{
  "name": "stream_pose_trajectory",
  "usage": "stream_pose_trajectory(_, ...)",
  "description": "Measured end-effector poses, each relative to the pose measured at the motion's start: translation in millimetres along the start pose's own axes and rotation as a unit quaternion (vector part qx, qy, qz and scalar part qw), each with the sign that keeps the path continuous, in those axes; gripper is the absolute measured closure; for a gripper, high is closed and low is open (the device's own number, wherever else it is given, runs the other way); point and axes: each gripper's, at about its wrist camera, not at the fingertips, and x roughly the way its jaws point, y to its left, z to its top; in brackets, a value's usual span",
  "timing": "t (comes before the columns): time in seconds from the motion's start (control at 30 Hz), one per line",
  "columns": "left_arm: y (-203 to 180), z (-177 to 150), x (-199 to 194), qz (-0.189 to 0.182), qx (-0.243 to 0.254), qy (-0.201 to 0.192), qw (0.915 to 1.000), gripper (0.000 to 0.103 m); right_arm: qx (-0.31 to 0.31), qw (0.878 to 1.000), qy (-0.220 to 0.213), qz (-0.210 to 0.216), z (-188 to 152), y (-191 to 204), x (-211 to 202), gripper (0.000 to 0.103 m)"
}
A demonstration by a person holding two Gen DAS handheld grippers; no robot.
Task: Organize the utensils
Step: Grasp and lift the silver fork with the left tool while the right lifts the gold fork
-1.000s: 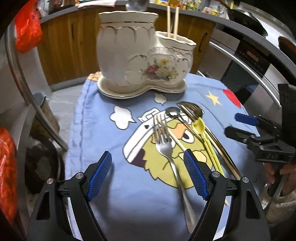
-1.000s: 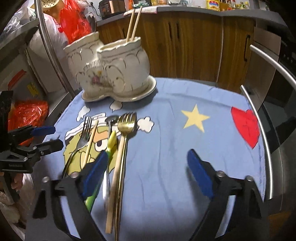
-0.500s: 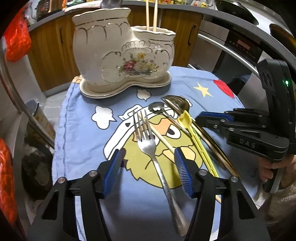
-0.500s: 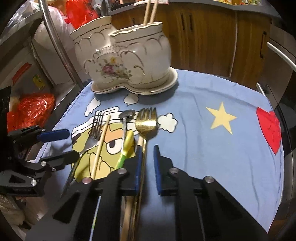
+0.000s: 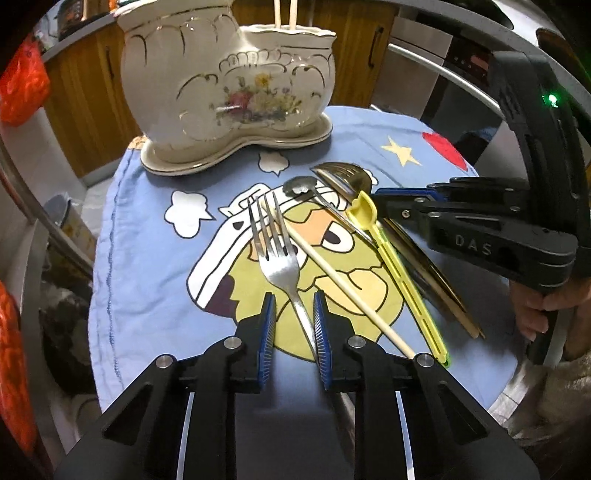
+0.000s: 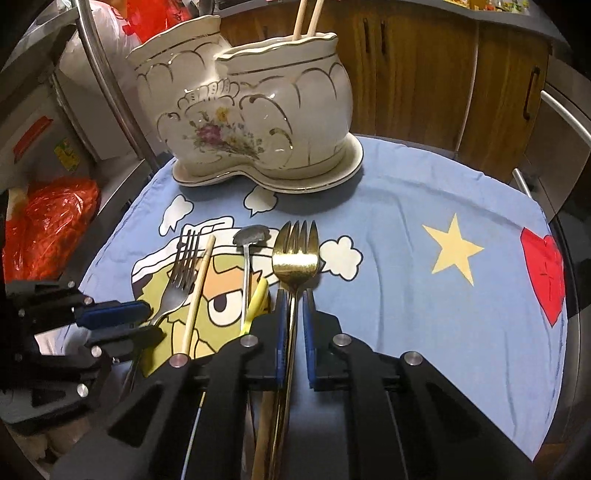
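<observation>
Left wrist: left tool (image 5: 291, 317) closing round silver fork (image 5: 275, 258); right tool (image 6: 293, 314) clamped on gold fork (image 6: 295, 254).

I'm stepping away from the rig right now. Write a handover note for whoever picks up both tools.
Left tool: closing around the silver fork handle; a gap shows on one side, so no firm grip yet.
Right tool: shut on the gold fork handle.
Both forks lie on the blue cloth. Between them lie a loose chopstick, a small silver spoon and a yellow utensil.
The ceramic holder stands at the far edge of the cloth.
Done: two chopsticks stand in the holder.
Left: lift both forks into the holder, then the remaining pieces.
</observation>
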Motion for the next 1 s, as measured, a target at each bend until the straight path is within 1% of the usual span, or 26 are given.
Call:
stream_pose_trajectory(0.07, -2, 0, 1, 0.008, 0.005, 0.0, 1.0, 0.081, 0.001, 1.0, -0.003, -0.002, 0, -1, 0, 0.094)
stream_pose_trajectory(0.2, -12, 2, 6, 0.037, 0.028, -0.003, 0.9989, 0.082, 0.009, 1.0, -0.006, 0.005, 1, -2, 3, 0.095)
stream_pose_trajectory(0.23, -12, 4, 7, 0.043, 0.032, -0.006, 0.9985, 0.083, 0.013, 1.0, -0.007, 0.009, 1, -3, 3, 0.098)
stream_pose_trajectory(0.27, -13, 5, 8, 0.048, 0.033, -0.008, 0.9983, 0.085, 0.023, 1.0, -0.008, 0.018, 0, -6, 3, 0.098)
stream_pose_trajectory(0.37, -12, 5, 9, 0.054, 0.033, -0.016, 0.9978, 0.091, 0.04, 0.999, -0.014, 0.032, -1, -12, 2, 0.099)
stream_pose_trajectory(0.43, -11, 4, 9, 0.059, 0.035, -0.024, 0.9973, 0.096, 0.045, 0.998, -0.017, 0.038, -3, -14, 1, 0.099)
stream_pose_trajectory(0.57, 0, 3, 6, 0.037, 0.016, -0.03, 0.9987, 0.097, 0.057, 0.997, -0.029, 0.042, -4, -19, -5, 0.099)
stream_pose_trajectory(0.67, 4, 3, 1, 0.031, 0.006, -0.037, 0.9988, 0.097, 0.061, 0.996, -0.045, 0.047, -4, -21, -15, 0.099)
stream_pose_trajectory(0.73, 8, 4, -6, 0.022, -0.001, -0.047, 0.9987, 0.097, 0.06, 0.996, -0.055, 0.046, -3, -22, -21, 0.099)
stream_pose_trajectory(1.0, 16, 9, -36, 0.004, -0.01, -0.093, 0.9956, 0.097, 0.053, 0.993, -0.092, 0.047, -3, -21, -45, 0.099)
